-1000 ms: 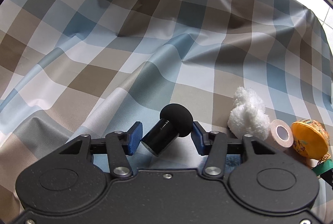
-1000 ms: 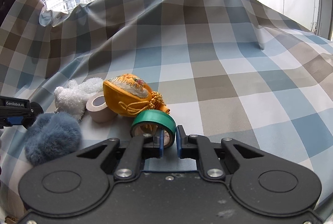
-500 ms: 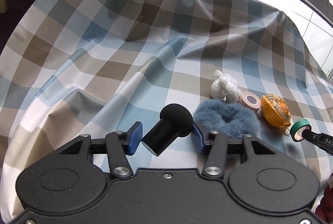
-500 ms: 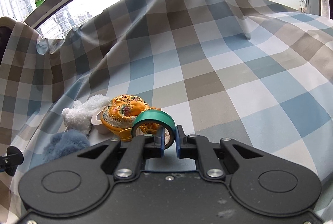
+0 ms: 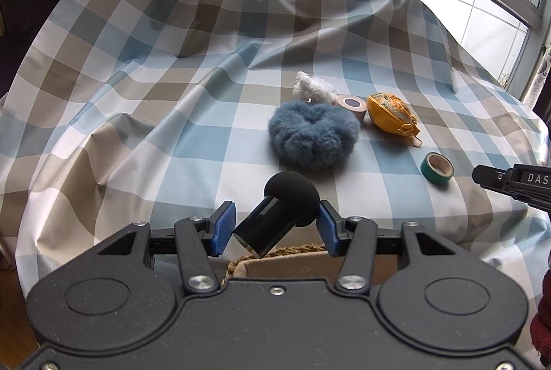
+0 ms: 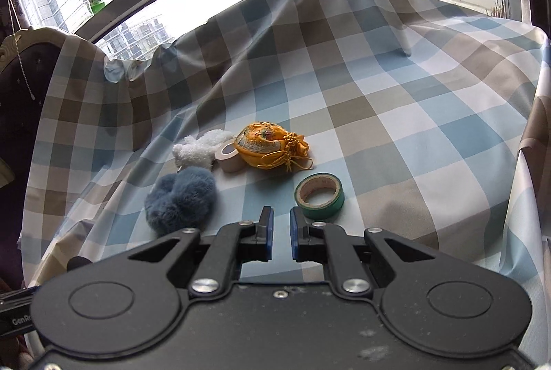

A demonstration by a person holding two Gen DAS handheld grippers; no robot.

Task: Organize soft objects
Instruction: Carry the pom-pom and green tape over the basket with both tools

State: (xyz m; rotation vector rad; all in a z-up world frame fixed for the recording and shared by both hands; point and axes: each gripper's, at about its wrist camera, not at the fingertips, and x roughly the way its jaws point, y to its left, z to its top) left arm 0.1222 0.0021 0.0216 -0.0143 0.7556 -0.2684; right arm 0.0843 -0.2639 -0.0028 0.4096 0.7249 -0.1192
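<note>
A: Left tool [image 5: 275, 225], lower centre of its view: jaws clamp a black cylinder [image 5: 265, 229] with a round foam head. It lies slanted between the blue pads, head up and to the right.

B: Right tool [image 6: 279, 232]?

A: Lower centre of the right view. Jaws narrow, a slim gap between the pads, nothing in them. In the left view only its black tip shows, at the right edge.

B: Green tape [image 6: 319, 195]?

A: Lying flat on the checked cloth [image 6: 396, 115], just above and right of the right tool's tips, apart from them. In the left view it sits at right of centre [image 5: 436, 168], near that black tip.

B: The soft things?

A: Grouped mid-frame on the covered surface. Blue scrunchie [image 5: 314, 136], centre of the left view, above the foam head. White fluffy piece [image 5: 311, 88] just behind it, touching or nearly so. Beige tape roll [image 5: 351, 105] on its side, tucked between the white piece and the yellow pouch [image 5: 392, 114]. The pouch is embroidered, cord ends trailing toward the green tape.

B: Same order in the right view?

A: Scrunchie [image 6: 182, 198] at left of centre, white piece [image 6: 199, 149] above it, beige roll [image 6: 229, 156], then pouch [image 6: 268, 146].

B: Anything under the left tool?

A: A woven rim [image 5: 275, 253] shows below its jaws; what it belongs to I cannot tell.
</note>
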